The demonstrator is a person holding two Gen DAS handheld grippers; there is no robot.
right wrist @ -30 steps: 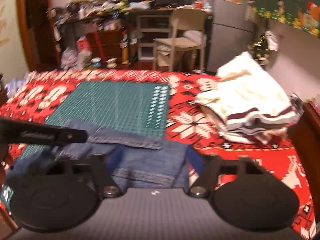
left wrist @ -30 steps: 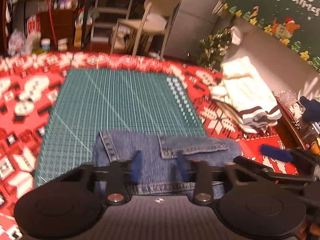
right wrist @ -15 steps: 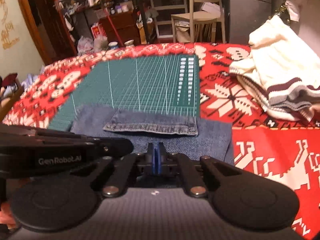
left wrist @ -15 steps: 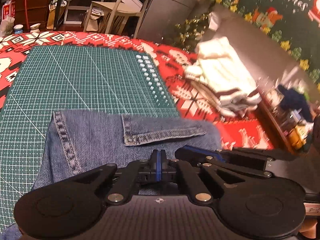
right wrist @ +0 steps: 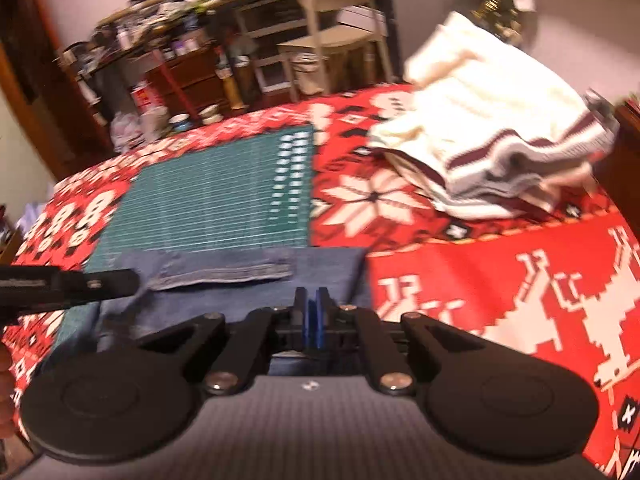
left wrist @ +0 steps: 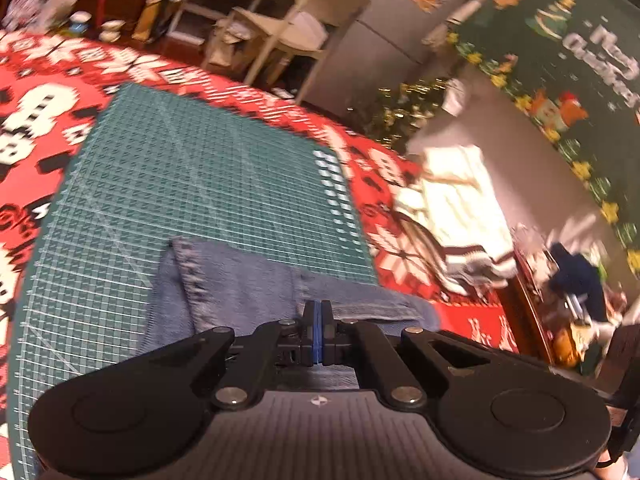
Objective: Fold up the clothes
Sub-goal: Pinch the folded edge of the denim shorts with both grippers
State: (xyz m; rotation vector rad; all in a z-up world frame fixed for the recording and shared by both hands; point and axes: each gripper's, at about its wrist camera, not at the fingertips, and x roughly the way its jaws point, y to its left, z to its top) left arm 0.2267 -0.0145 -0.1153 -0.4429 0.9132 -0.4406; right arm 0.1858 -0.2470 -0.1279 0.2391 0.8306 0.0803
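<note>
Tongs (left wrist: 317,334) since clamped; jeans (left wrist: 240,284) crosswise.

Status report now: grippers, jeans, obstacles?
Left gripper, right gripper: both shut at jeans' near edge. Jeans flat on cutting mat. Nothing blocking.

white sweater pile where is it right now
The white sweater pile lies on the red patterned tablecloth at the upper right of the right wrist view, to the right of the green cutting mat and beyond the jeans.
</note>
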